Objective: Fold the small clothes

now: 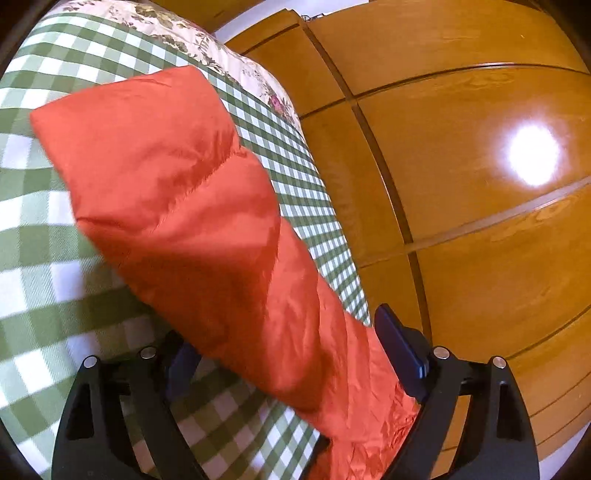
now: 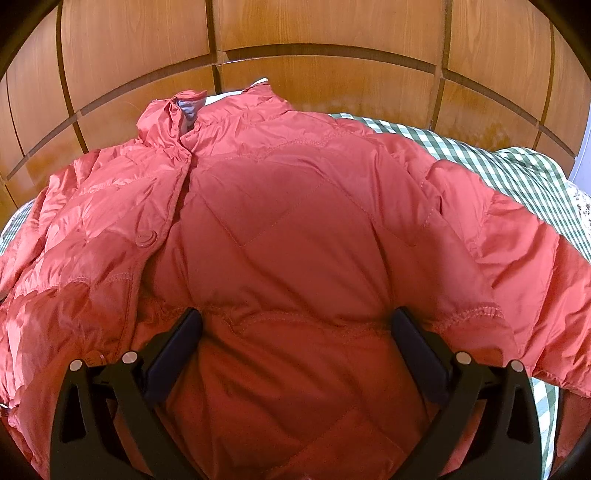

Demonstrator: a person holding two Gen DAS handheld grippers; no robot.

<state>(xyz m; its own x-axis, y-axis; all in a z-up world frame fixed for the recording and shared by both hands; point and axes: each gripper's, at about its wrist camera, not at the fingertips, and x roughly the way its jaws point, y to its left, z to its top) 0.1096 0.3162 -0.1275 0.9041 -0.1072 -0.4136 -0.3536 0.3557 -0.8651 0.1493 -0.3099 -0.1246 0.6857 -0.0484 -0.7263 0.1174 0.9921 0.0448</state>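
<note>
1. While the red puffer jacket [image 2: 295,229] is lying spread on the green checked blanket [image 2: 491,162], we are holding our right tongs [image 2: 295,332] over its lower front, fingers spread wide with nothing pinched between them.
2. We are seeing the jacket's collar [image 2: 192,107] pointing away from us toward the wooden wardrobe doors [image 2: 332,33], and 1 round snap button [image 2: 147,236] is showing on the front flap.
3. We are keeping our left tongs [image 1: 288,354] parted as well, and 1 jacket sleeve [image 1: 177,206] is running between the 2 dark fingers [image 1: 400,347] without being clamped.
4. That sleeve is stretching diagonally across the blanket toward its far cuff.
5. A flowered sheet [image 1: 229,62] is edging the blanket beside the wardrobe, where a bright light glare [image 1: 532,155] is reflecting.
</note>
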